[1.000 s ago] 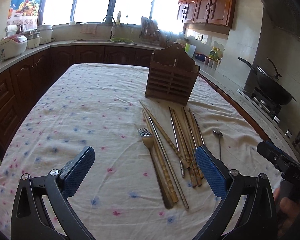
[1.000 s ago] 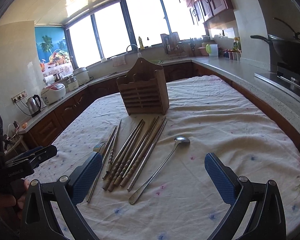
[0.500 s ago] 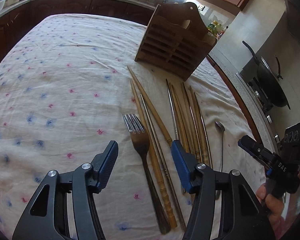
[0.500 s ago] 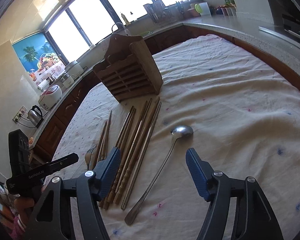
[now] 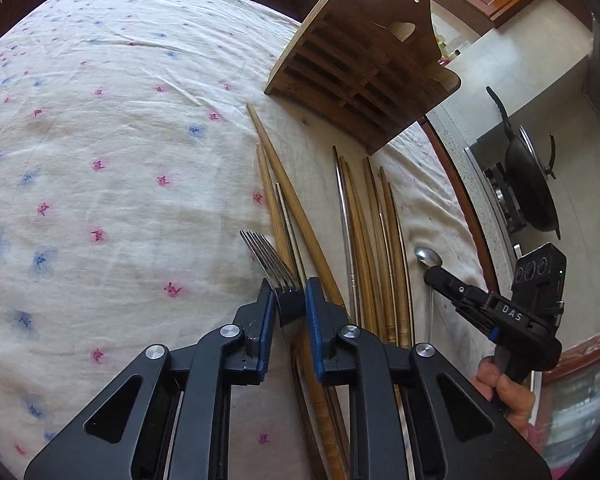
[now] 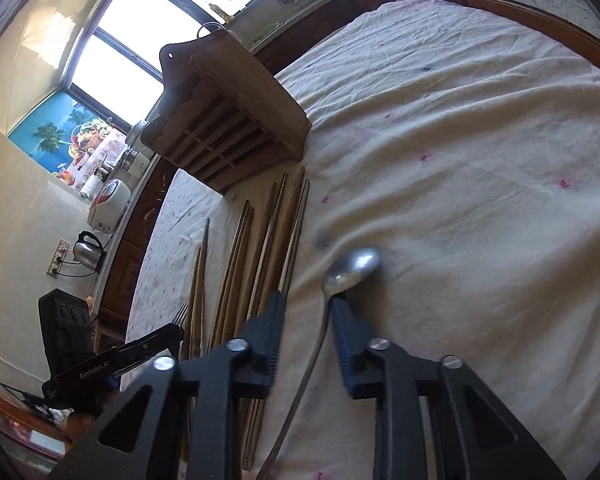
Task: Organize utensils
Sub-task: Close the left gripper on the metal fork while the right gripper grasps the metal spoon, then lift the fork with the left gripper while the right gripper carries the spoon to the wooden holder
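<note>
Metal fork (image 5: 274,268), chopsticks (image 5: 364,240) & spoon (image 6: 352,268) lie flat on cloth before upright wooden rack (image 5: 364,76).

Strong daylight pours through the large curved kitchen window (image 6: 120,56), whose panes are blown out to pure white. The white cloth with small pink and blue flowers (image 5: 112,168) is evenly bright on the table, with only soft shadows. The slatted brown wooden utensil holder (image 6: 228,120) is backlit and dark. Both fisheye views bend straight lines and darken at the corners; the right wrist view is slightly smeared by motion.
</note>
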Demonstrator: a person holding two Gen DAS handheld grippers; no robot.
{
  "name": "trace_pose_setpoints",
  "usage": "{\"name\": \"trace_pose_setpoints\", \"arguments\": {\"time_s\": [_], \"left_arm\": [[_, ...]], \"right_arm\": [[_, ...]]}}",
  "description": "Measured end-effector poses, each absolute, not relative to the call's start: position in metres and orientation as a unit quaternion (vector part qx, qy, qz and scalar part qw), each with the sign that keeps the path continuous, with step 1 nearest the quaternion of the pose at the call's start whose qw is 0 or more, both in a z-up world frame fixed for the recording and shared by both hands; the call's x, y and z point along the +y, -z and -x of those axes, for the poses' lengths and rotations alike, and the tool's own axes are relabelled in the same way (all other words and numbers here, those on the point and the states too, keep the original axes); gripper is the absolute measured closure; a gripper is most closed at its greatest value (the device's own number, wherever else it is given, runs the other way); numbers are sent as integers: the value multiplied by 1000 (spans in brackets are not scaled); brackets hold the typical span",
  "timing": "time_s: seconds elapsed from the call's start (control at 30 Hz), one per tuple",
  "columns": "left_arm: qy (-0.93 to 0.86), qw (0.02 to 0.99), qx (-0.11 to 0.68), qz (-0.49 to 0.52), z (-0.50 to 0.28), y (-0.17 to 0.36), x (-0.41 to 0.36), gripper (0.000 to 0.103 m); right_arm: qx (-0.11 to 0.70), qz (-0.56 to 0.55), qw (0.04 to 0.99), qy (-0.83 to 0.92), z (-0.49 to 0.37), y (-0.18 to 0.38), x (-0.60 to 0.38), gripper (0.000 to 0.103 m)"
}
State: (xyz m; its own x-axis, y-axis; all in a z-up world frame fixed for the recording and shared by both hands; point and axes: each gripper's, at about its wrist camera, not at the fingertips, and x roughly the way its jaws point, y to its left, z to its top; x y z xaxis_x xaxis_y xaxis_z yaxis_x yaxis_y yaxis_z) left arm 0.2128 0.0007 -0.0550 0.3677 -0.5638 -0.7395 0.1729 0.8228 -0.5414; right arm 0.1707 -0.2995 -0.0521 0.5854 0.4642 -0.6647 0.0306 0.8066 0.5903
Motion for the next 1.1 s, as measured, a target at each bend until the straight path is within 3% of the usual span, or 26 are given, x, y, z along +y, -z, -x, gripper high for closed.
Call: {"name": "trace_pose_setpoints", "arguments": {"time_s": [0.23,0.63,1.1], "left_arm": [[219,820,489,199,-201,40,12,98],[226,866,394,210,-187,-40,34,101],[238,899,321,182,-233,-104,18,101]], "right_arm": [[407,-268,863,-132,-158,33,-298,101],[322,-218,911,-134,-147,-46,-289,101],[243,-153,950,-120,-175,-107,-280,101]]}}
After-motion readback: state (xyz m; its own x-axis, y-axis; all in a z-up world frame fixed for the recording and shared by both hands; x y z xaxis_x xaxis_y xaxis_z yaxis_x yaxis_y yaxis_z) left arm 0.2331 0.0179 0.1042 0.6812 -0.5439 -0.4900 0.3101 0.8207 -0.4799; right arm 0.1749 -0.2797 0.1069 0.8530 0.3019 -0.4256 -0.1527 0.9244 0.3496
